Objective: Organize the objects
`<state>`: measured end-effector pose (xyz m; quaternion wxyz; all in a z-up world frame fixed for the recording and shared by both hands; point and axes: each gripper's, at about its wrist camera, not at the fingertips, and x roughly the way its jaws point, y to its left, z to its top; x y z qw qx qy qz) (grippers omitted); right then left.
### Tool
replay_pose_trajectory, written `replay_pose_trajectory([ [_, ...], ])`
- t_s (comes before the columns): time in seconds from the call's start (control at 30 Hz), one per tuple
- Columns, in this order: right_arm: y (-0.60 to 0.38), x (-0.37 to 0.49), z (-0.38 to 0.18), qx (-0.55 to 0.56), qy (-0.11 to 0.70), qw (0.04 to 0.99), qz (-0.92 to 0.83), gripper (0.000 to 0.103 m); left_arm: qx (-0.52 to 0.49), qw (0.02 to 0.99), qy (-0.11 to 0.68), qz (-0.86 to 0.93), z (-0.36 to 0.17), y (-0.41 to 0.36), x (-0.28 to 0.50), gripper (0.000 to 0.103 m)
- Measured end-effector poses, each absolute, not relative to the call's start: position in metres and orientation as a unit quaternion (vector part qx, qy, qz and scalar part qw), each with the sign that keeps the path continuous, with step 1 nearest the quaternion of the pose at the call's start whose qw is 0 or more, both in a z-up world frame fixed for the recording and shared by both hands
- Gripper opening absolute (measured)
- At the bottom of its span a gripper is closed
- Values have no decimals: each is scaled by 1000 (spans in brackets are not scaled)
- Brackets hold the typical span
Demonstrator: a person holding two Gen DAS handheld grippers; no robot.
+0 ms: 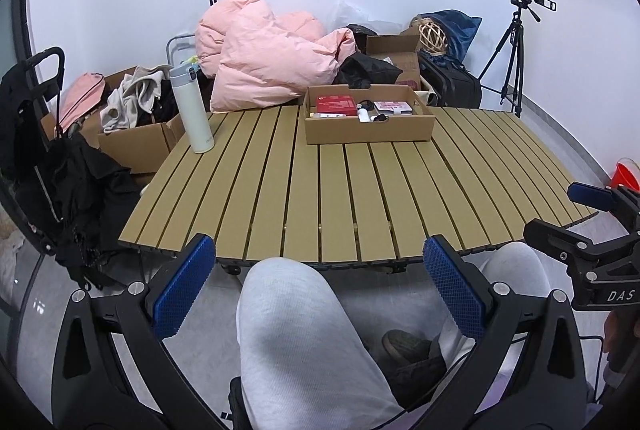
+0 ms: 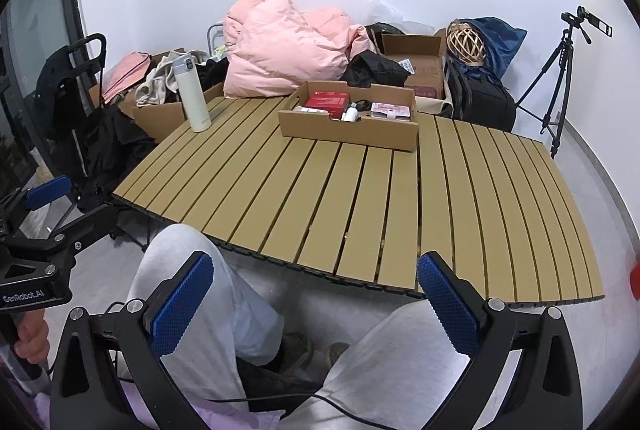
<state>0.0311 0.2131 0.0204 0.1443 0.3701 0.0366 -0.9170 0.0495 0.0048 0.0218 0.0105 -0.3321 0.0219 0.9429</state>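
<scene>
A shallow cardboard tray (image 1: 368,134) (image 2: 344,132) stands at the far middle of the slatted table (image 1: 340,190) (image 2: 360,198). It holds a red box (image 1: 335,105) (image 2: 326,101), a pink packet (image 1: 392,107) (image 2: 390,110) and small white and black items. A white flask (image 1: 192,110) (image 2: 193,94) stands upright at the table's far left corner. My left gripper (image 1: 318,282) is open and empty, held over the person's knees in front of the table's near edge. My right gripper (image 2: 314,290) is open and empty, also short of the near edge.
Behind the table lie a pink duvet (image 1: 264,58) (image 2: 288,50), cardboard boxes of clothes (image 1: 132,134) (image 2: 160,110), a black bag (image 1: 452,82) (image 2: 480,98) and a wicker ball (image 1: 432,36) (image 2: 466,44). A tripod (image 1: 512,62) (image 2: 560,86) stands at the right. A black cart (image 1: 40,134) (image 2: 76,98) stands at the left.
</scene>
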Motion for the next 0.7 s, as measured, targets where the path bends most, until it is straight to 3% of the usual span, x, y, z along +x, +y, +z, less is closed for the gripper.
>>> replay_pose_trajectory([
  [0.7,221,29,19,370,37,139,-918,103,-333,13,25,942,20,4,48,103],
])
